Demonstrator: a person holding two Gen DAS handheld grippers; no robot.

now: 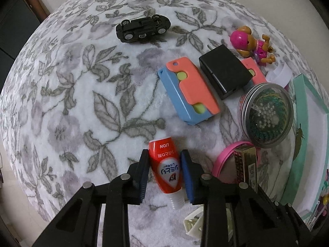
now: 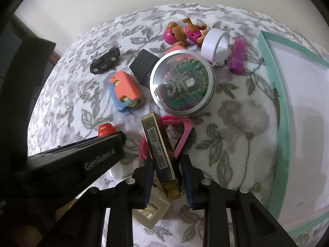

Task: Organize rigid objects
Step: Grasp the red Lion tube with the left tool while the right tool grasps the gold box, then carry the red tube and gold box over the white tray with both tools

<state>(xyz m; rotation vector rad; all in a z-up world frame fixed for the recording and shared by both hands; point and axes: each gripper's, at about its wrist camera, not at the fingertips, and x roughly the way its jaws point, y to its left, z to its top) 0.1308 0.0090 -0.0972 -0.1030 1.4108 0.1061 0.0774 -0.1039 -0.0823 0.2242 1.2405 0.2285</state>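
Rigid objects lie scattered over a floral fleece blanket (image 1: 82,103), with a mint-rimmed tray (image 2: 281,111) along its right edge. Nearest, my left gripper (image 1: 165,165) is clenched on a small red bottle (image 1: 166,164); both blue pads press its sides, clear cap toward me, label reading "LION" upside down with Japanese script I cannot make out. My right gripper (image 2: 167,177) is closed on a slim gold-and-brown box (image 2: 162,154), pads against both long faces; a barcode panel shows on its top face, print too small to read. The box stands tilted over a pink band (image 2: 183,131). In the right wrist view the left gripper's black body carries the lettering "GenRobot.AI". A cream plastic frame (image 2: 151,216) lies under the right fingers. Further out: a round metal tin (image 2: 182,82) with a clear lid showing green yarn-like coils and small beads. Beside it a blue-and-coral plastic toy (image 1: 188,92), then a black adapter block (image 1: 225,72) touching a second coral piece. Beyond: a pink-helmeted toy pup (image 1: 251,44), a white ribbon roll (image 2: 214,44), a magenta clip (image 2: 237,56). Farthest, a black toy car (image 1: 143,28) lies upside down, well apart from the rest.
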